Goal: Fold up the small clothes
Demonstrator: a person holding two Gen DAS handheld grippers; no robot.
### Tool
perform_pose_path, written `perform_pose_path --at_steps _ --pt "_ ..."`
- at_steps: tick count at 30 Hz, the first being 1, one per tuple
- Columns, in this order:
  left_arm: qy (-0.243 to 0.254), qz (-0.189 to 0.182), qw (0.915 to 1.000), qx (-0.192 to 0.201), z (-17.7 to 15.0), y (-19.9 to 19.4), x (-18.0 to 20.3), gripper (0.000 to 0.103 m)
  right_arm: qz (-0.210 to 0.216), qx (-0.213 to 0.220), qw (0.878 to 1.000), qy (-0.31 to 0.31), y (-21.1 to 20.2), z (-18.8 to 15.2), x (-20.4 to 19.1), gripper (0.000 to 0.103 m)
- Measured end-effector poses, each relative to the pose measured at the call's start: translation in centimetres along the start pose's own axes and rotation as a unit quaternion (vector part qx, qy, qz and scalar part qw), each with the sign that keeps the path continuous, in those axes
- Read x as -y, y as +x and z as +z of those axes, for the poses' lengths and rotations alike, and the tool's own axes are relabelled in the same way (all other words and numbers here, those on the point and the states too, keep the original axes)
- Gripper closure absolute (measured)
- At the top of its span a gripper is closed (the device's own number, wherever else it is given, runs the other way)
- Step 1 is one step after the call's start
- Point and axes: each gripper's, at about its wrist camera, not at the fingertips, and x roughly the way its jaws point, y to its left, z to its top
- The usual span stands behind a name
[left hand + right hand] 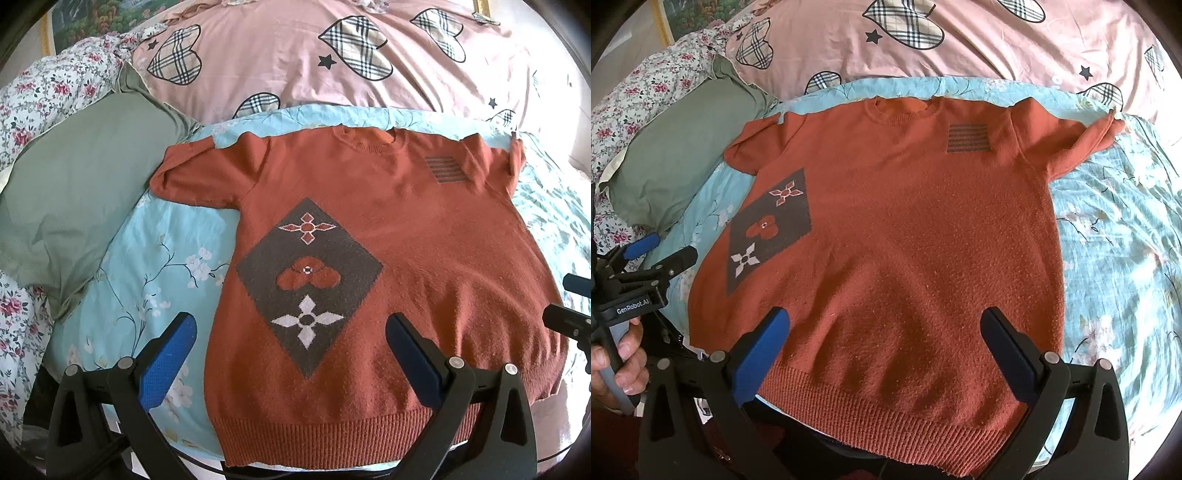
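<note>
Over on the left, a green pillow is sitting beside the blue floral sheet, and the left gripper is hovering wide open over the sweater's lower left side, holding nothing. In the middle, the rust-orange sweater is lying flat and face up on the bed, collar toward the pink heart-print duvet, both short sleeves spread out, ribbed hem nearest the cameras. Moving right, the right gripper is hanging just above the hem, jaws spread wide and gripping nothing. By my reading, no fold is made yet: the sweater is only laid out, so sleeves and body are all waiting to be folded.
</note>
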Motion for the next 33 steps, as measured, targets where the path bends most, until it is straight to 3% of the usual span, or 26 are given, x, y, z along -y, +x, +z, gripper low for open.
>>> perform_pose_path --at_steps 8,15,33 --pt "0.006 0.006 0.9999 -0.010 0.14 0.04 0.20 0.001 0.018 -0.019 1.000 0.016 0.18 -0.15 0.22 0.000" --pt "0.009 0.010 0.9999 -0.007 0.13 0.05 0.31 0.001 -0.001 0.002 1.000 -0.002 0.15 -0.24 0.04 0.000" --pt "0.005 0.006 0.9999 0.007 -0.05 -0.04 0.49 0.001 0.001 -0.005 1.000 0.003 0.16 -0.20 0.26 0.000"
